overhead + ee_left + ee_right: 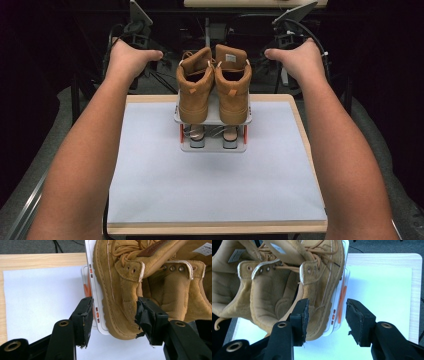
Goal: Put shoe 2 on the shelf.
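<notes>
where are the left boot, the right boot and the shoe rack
left boot (pixel 194 95), high view, heel back
right boot (pixel 233 92), high view, heel back
shoe rack (pixel 214 147), high view, bottom shelf front edge

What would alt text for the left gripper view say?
Two black jaws of the left gripper stand open around the toe of a tan suede boot and the edge of the white rack it sits on, above a pale mat.

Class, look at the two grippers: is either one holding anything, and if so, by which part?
Nothing is held. The left gripper has its jaws open around the heel of the left boot and the rack edge; the right gripper likewise at the right boot.
</notes>
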### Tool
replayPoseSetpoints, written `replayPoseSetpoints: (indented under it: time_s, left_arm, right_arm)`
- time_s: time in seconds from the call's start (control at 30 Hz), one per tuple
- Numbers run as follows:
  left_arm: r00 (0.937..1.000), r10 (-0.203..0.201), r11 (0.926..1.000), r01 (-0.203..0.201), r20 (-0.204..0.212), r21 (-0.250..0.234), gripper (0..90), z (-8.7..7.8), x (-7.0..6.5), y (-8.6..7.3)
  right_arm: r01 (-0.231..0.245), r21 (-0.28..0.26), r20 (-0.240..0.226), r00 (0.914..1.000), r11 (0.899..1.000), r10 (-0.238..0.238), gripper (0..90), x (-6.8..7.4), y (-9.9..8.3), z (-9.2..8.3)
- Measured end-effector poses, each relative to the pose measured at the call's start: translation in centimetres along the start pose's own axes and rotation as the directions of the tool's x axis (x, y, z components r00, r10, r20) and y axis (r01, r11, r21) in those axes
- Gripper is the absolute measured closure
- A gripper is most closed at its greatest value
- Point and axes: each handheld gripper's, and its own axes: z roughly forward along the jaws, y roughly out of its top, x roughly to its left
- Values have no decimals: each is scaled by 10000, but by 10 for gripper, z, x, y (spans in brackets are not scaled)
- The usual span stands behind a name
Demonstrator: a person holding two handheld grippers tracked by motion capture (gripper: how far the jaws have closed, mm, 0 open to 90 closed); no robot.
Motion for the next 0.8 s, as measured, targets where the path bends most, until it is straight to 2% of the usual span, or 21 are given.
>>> replayPoseSetpoints:
  time_s: [0.07, 0.17, 0.27, 0.47, 0.5, 0.67, 0.73, 0.8]
  left_arm:
    - [10000, 19, 10000, -19, 27, -18, 480, 0, 0, -1]
    - [9995, 256, 9995, -259, 174, 154, 479, 0, 0, -8]
    - [9990, 425, 9988, -428, 163, 220, 479, -1, 2, -14]
    - [9985, 511, 9978, -518, 199, 403, 480, 1, 12, -26]
    - [9984, 509, 9979, -519, 253, 395, 480, 2, 16, -30]
    - [9980, 540, 9976, -553, 333, 415, 487, 3, 22, -36]
    - [9961, 735, 9962, -756, 483, 442, 488, 7, 26, -42]
    - [9957, 763, 9950, -795, 522, 609, 488, 13, 28, -48]
  right_arm:
    - [167, 109, 66, 9998, 9998, -168, 529, 1, -3, -2]
    - [299, 134, 40, 9995, 9995, -299, 529, 1, -7, -3]
    - [287, 120, -48, 9996, 9995, -286, 529, -1, -11, -3]
    - [273, 129, 2, 9996, 9995, -273, 528, -12, -20, -2]
    - [371, 8, 113, 9992, 9993, -371, 528, -17, -26, 0]
    - [462, 18, -2, 9989, 9989, -462, 528, -24, -36, 3]
    - [623, 87, -28, 9981, 9980, -623, 528, -28, -45, 6]
    - [737, 184, -39, 9973, 9971, -736, 529, -32, -51, 9]
